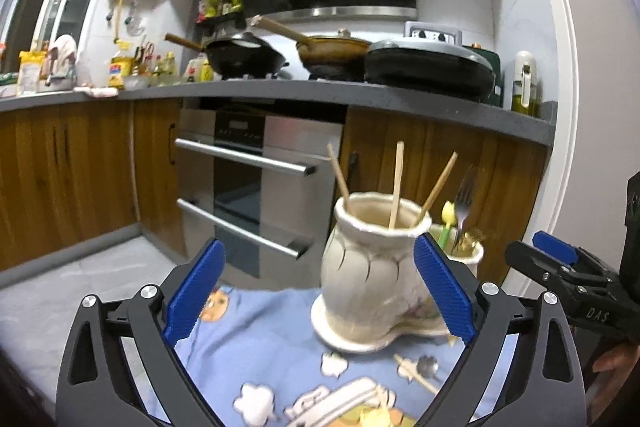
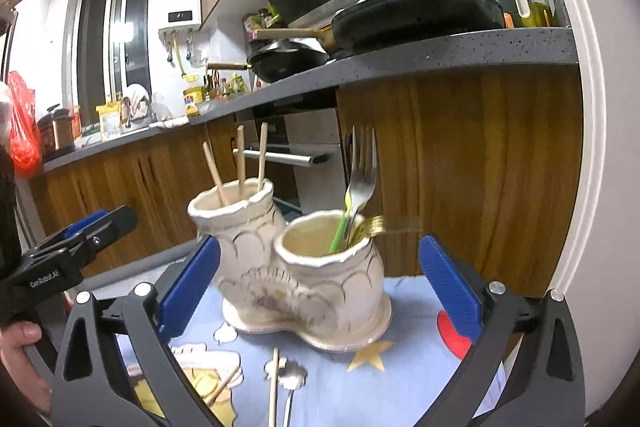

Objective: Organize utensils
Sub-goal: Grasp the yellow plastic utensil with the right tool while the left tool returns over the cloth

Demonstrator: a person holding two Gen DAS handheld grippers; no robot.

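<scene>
A cream double-pot ceramic holder [image 1: 368, 275] [image 2: 304, 279] stands on a blue cartoon tablecloth [image 1: 260, 355] [image 2: 400, 367]. Its taller pot holds three wooden chopsticks [image 1: 397, 183] [image 2: 240, 163]. Its shorter pot holds a silver fork [image 2: 360, 183] [image 1: 464, 203], a gold utensil and a green-handled one [image 2: 338, 239]. A loose chopstick [image 2: 273, 387] [image 1: 416, 373] and a spoon [image 2: 292, 383] [image 1: 427, 367] lie on the cloth in front. My left gripper [image 1: 320, 291] is open and empty, left of the holder. My right gripper [image 2: 320, 283] is open and empty, facing the holder.
Behind the table are wooden cabinets, a steel oven [image 1: 256, 183] and a grey counter [image 1: 400, 99] with pans. A red round object [image 2: 452, 337] lies on the cloth at right. The right gripper shows at the left wrist view's right edge [image 1: 560, 267].
</scene>
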